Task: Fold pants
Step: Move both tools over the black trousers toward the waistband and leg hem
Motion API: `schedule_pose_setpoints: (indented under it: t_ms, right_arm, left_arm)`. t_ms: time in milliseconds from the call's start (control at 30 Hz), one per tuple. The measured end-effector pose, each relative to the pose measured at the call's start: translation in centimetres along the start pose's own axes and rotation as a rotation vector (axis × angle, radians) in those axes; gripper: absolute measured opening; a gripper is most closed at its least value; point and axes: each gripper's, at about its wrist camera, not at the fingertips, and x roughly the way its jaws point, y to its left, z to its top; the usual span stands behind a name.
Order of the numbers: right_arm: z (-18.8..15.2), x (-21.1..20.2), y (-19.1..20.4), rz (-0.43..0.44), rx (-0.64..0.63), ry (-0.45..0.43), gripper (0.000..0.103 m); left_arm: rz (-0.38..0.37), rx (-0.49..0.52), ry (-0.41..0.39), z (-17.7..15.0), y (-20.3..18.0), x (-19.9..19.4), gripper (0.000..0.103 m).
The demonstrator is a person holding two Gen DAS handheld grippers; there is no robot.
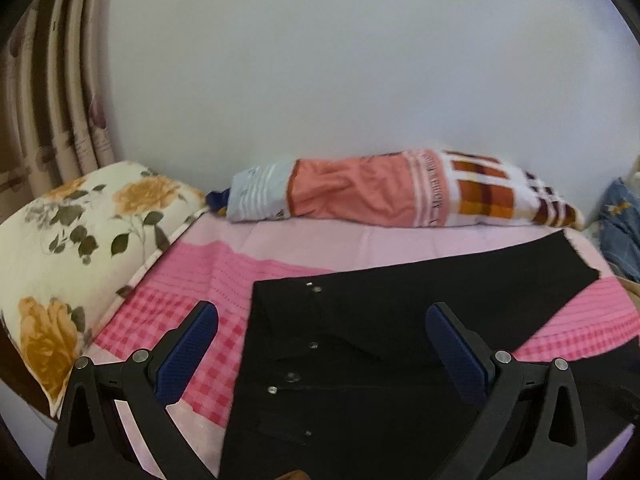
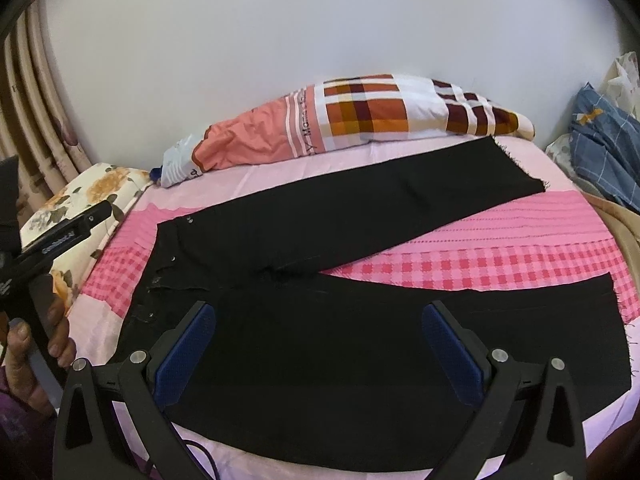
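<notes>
Item: black cotton pants (image 2: 320, 240), flat on a pink checked bedsheet (image 2: 500, 256), legs splayed in a V, waistband with metal buttons toward the floral pillow (image 1: 80, 240).
Left gripper (image 1: 320, 344): jaws spread wide, empty, hovering over the waistband.
Right gripper (image 2: 320, 344): jaws spread wide, empty, above the nearer leg.
Step, as judged: no fold yet made; opening approach.
Next move likely calls for pinching one leg at waist and hem, then carrying it over the other, edges matched.
</notes>
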Motion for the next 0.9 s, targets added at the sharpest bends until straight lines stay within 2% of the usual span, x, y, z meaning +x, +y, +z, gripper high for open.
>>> schedule_pose_setpoints:
  t_ms: [167,333,467,667,733,833,900]
  right_arm:
    - [0.1,1.8,0.0,-0.003,0.008,0.04,0.103]
    - [0.1,3.4,0.0,-0.005,0.014,0.075,0.103]
    - [0.2,4.4,0.1,-0.01,0.016,0.097,0.103]
    - [0.4,5.7,0.3,-0.015,0.014,0.122,0.103]
    - [0.5,6.1,0.5,-0.015,0.012,0.131,0.103]
    - [0.6,6.7,0.6,-0.014,0.011,0.146,0.103]
    - [0.4,7.1,0.5,-0.015,0.014,0.154,0.103]
  left_arm:
    - [0.013,-0.032,0.007,0.6,1.5,3.5,0.103]
    - [0.068,-0.023,0.093,0.2,3.5,6.2,0.103]
    - [0.105,-0.014,0.133,0.3,4.7,8.0,0.103]
    - [0.13,-0.013,0.139,0.2,5.9,10.5,0.103]
    - [0.113,-0.005,0.154,0.1,6.2,11.4,0.103]
    - [0.052,-0.006,0.218,-0.1,7.0,13.4,0.103]
    - [-0.055,-0.057,0.289,-0.3,8.2,15.3,0.103]
